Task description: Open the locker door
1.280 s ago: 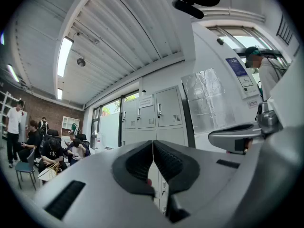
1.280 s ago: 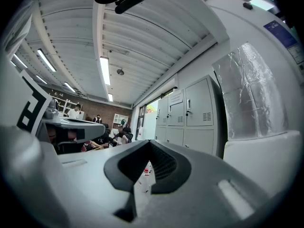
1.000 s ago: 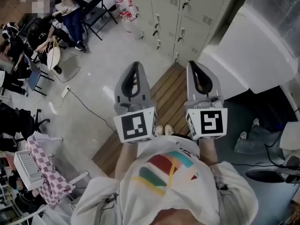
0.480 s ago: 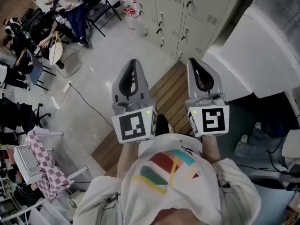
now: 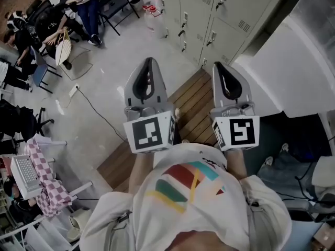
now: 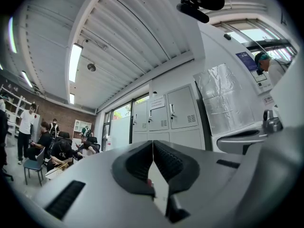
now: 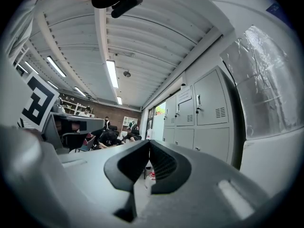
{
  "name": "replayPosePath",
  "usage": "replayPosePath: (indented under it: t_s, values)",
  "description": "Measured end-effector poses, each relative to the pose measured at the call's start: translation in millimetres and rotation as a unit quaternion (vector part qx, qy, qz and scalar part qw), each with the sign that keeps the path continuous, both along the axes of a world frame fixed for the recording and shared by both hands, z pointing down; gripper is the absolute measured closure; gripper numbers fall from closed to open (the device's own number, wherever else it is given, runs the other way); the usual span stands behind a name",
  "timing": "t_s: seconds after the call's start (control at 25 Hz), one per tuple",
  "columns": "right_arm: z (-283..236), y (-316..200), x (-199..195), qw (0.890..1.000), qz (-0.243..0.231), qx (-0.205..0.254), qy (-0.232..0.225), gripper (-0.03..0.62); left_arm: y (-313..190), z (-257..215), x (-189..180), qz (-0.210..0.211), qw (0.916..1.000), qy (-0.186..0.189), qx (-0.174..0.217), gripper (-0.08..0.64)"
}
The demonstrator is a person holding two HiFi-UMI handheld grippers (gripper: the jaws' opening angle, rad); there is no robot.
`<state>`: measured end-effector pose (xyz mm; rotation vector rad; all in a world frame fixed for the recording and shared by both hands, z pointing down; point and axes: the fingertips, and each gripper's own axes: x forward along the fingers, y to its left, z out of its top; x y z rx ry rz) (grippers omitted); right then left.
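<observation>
Currently well short of pale grey metal lockers (image 5: 246, 4), doors closed. Pressed together, empty: left gripper (image 5: 149, 61); right gripper (image 5: 220, 66) likewise. Risks: arriving at small door latch (image 5: 222, 3) with jaws unopened, glancing off; clipping bulky white machine housing (image 5: 293, 72) at right.

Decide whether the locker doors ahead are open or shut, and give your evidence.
Shut. All the locker doors in view lie flush in one flat grey front, and no locker interior shows in any view.
</observation>
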<state>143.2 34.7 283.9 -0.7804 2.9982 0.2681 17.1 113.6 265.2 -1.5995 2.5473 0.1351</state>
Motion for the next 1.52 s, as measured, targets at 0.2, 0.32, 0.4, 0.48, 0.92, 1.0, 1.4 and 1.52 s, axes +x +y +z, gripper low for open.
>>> replayPosePath:
  t_s: [0.2,0.32,0.4,0.48,0.92,1.0,1.4,1.52]
  values:
    - [16.5,-25.0,-23.6,1.000,0.007,0.002,-0.003,0.588,-29.1,20.0,-31.0,0.009,0.9998,0.013,0.007,0.545]
    - [36.1,-49.0,-49.0,1.000,0.019,0.006,-0.003,0.588,-54.3,42.7,-65.7,0.015,0.9997,0.017,0.011,0.545]
    - [52.9,-70.8,-70.8,1.000,0.031,0.001,-0.001,0.588,-75.6,55.6,-93.5,0.022,0.9995,0.019,0.014,0.545]
    - [64.8,-90.4,-96.5,0.999,0.043,-0.004,0.004,0.586,-96.5,62.5,-125.8,0.026,0.9991,0.027,0.021,0.545]
    - [76.7,-157.8,-238.3,0.999,0.025,0.007,0.022,0.588,-186.1,61.0,-257.9,0.054,0.9969,0.044,0.037,0.545]
    - [71.8,-170.8,-252.7,0.999,0.029,0.008,0.015,0.588,-198.9,57.7,-271.3,0.057,0.9969,0.041,0.035,0.545]
    - [68.2,-223.6,-298.2,0.999,0.051,0.005,0.011,0.588,-259.3,58.1,-306.1,0.118,0.9891,0.080,0.035,0.545]
    - [74.6,-232.7,-301.7,0.998,0.054,-0.003,0.018,0.588,-271.8,59.6,-307.0,0.124,0.9881,0.084,0.033,0.545]
